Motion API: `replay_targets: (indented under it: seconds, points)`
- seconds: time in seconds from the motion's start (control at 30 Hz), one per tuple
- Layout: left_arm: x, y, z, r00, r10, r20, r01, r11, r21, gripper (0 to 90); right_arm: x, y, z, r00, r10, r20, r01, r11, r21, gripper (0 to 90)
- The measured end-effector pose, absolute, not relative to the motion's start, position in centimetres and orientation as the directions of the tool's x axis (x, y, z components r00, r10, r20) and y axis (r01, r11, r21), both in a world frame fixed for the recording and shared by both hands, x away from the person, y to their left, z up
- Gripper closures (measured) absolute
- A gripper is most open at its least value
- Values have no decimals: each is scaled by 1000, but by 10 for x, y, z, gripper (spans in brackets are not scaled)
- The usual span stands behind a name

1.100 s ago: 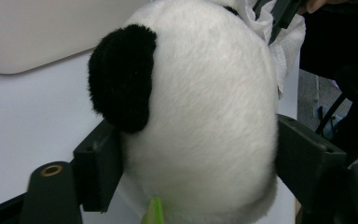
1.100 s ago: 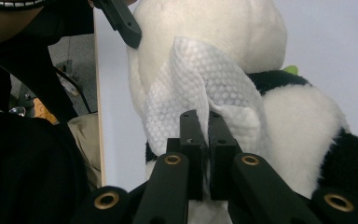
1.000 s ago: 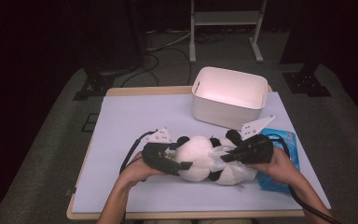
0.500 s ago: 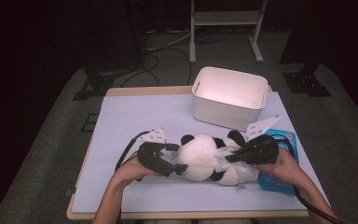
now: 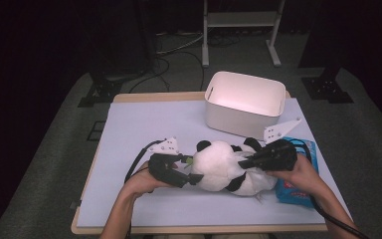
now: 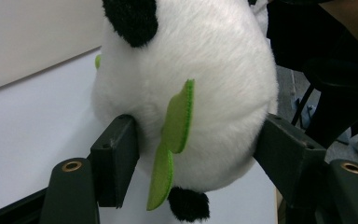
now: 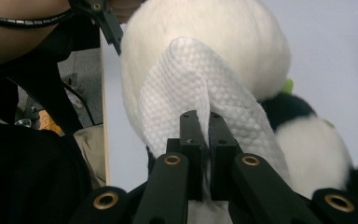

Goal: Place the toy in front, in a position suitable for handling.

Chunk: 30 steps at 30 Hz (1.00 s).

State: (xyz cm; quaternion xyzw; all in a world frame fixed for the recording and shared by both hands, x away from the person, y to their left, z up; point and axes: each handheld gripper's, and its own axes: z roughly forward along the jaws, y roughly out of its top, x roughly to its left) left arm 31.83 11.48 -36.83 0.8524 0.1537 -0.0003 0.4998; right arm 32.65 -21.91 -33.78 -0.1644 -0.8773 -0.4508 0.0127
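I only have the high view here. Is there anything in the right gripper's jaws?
Observer: Yes. The right gripper is shut on a white wipe that lies against the plush panda.
Operator: And the left gripper?
Observer: The left gripper has just been closing its jaws, and its pads now press the panda from both sides.
Operator: Anything else between them?
Observer: A green felt leaf sewn to the panda hangs between the jaws.
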Motion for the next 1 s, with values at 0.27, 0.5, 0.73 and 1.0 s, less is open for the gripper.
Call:
replay_targets:
  seconds: [0.27,0.5,0.73,1.0]
  points:
    - [317,115,-365,953,266,-147,258,-454,853,320,336,-202,-324,-951,255,174,287,528,799,865]
    - [316,113,-363,954,265,-140,253,-457,853,320,343,-186,-307,-959,234,158,262,532,805,865]
    - [314,110,-361,960,248,-128,232,-457,858,320,350,-166,-292,-968,208,142,235,542,807,864]
    - [314,111,-362,959,250,-131,236,-459,857,319,355,-148,-288,-971,203,126,223,578,785,864]
